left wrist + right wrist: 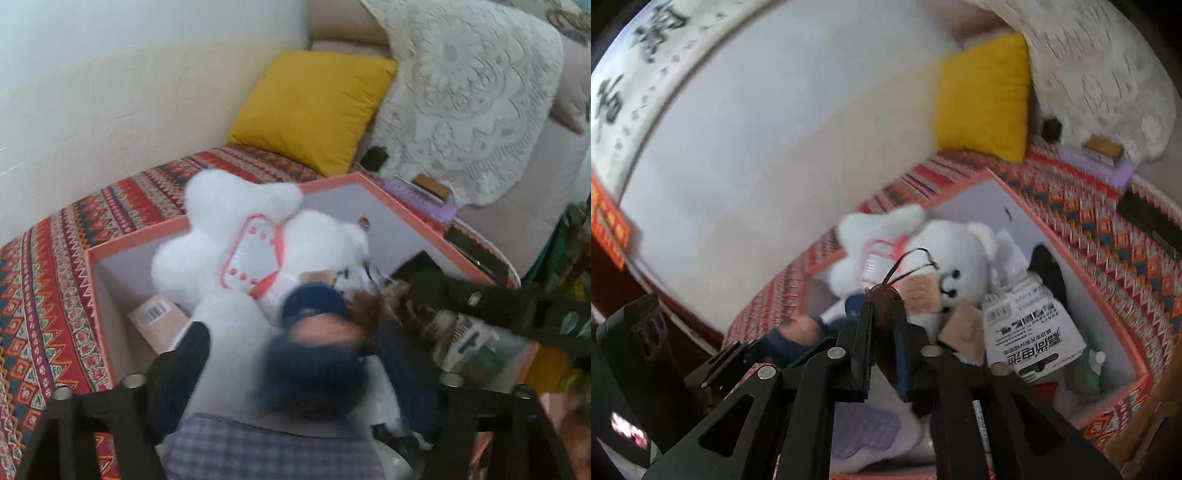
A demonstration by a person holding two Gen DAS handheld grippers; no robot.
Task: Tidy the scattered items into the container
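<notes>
A blurred blue doll [317, 343] covers most of the box [99, 295] floor and the white bear's [221, 254] lower body. The left gripper's [295, 354] right finger is hidden behind it. The lace cover [461, 92] is cut off at the top.

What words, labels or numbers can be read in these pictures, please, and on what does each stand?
"电池": large characters on the white packet in the pink box, seen upside down; the two characters beside them and its small print are too blurred.
Barcode label on the pink carton: digits unreadable.
Ink calligraphy on the wall scroll: too blurred and warped.
Red wall sign: unreadable.
</notes>
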